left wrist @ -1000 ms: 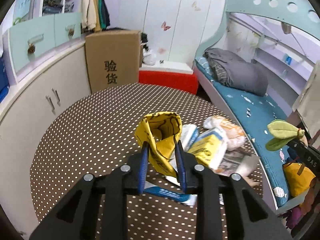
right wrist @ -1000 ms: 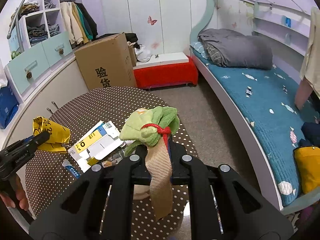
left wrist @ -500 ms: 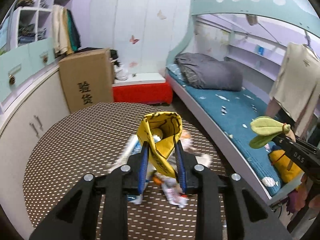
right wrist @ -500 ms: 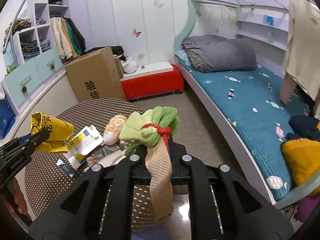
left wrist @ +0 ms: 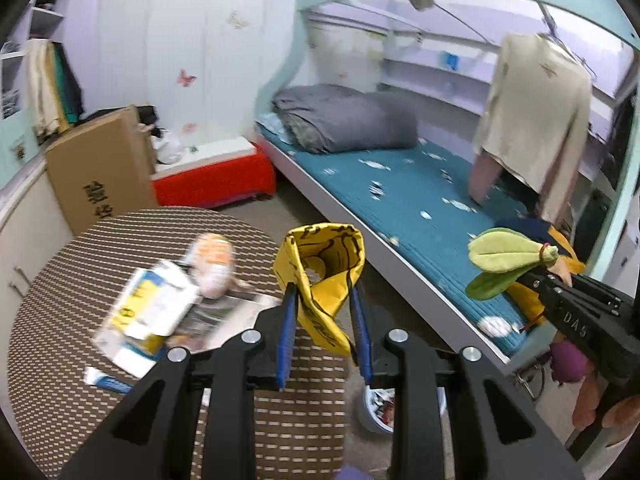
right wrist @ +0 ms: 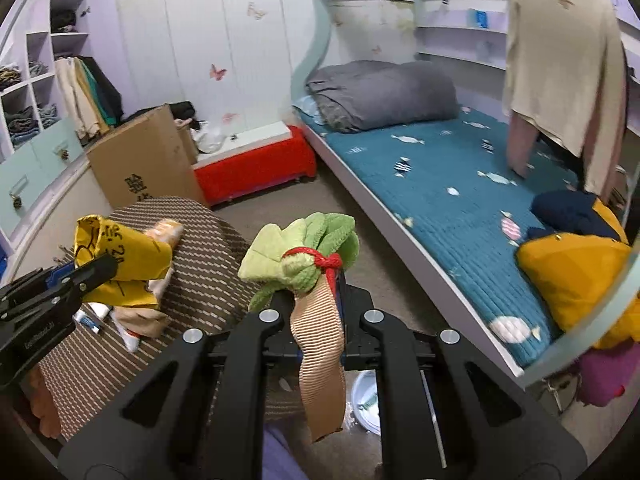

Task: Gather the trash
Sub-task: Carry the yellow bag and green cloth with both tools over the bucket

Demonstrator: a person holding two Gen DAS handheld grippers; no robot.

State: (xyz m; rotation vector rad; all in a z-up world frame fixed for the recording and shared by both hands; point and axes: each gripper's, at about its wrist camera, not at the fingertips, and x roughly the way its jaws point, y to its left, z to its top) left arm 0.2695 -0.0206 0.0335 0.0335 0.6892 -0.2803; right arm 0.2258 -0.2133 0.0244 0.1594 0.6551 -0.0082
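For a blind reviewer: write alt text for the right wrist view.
The right gripper is shut on a green plush leaf bundle tied with red cord, a tan ribbon hanging from it. To its left, the left gripper holds a yellow wrapper over a dotted brown table strewn with litter; a blue-covered bed runs along the right.

Right tool [right wrist: 316,280] clamping green cloth bundle [right wrist: 300,252], possibly trash, tan ribbon [right wrist: 320,356] dangling

Litter on bench [left wrist: 60,360] smeared by motion blur, print on flat carton [left wrist: 148,308] unreadable. Bucket [left wrist: 376,408] on floor below bench mostly hidden behind tool arms. Box lettering [left wrist: 98,200] blurred.
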